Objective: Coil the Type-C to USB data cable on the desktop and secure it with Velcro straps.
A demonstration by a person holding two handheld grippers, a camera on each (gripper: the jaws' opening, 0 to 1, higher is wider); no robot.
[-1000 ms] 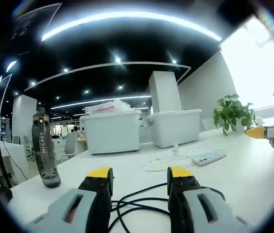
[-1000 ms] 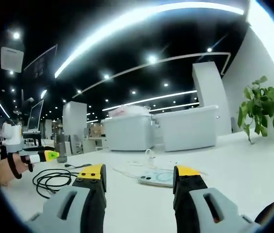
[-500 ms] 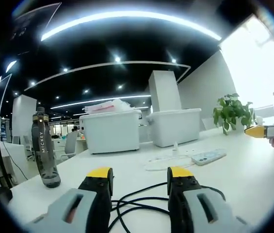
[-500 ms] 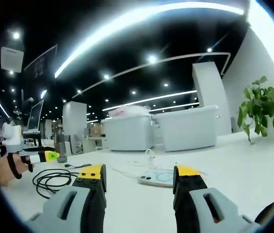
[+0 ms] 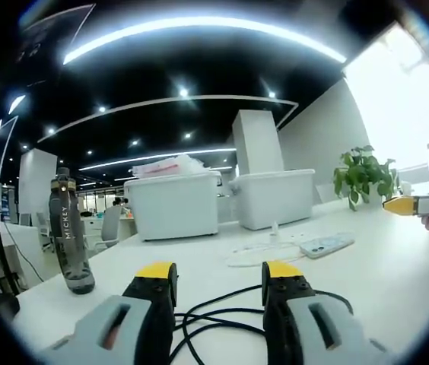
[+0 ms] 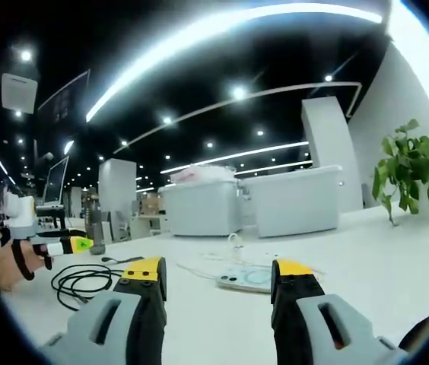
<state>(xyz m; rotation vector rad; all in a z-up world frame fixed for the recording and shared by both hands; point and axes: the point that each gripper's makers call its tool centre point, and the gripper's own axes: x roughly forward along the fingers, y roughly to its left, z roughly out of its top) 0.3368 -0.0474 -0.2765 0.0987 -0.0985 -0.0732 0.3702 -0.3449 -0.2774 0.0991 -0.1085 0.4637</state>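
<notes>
Two grippers hovered over the white desktop (image 5: 397,281) with jaws spread and nothing between them. Loose loops of the black data cable (image 5: 214,315) lay just ahead of the left gripper (image 5: 218,277); the right gripper (image 6: 216,272) faced a phone (image 6: 243,278), well apart from the cable.

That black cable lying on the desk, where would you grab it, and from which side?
I'd take the black cable at the loops lying loose just ahead of the left gripper, coming straight down over them. Its jaws stand open with the strands between them, and the strands lie flat on the white desk, so a grip from above looks easiest.
</notes>
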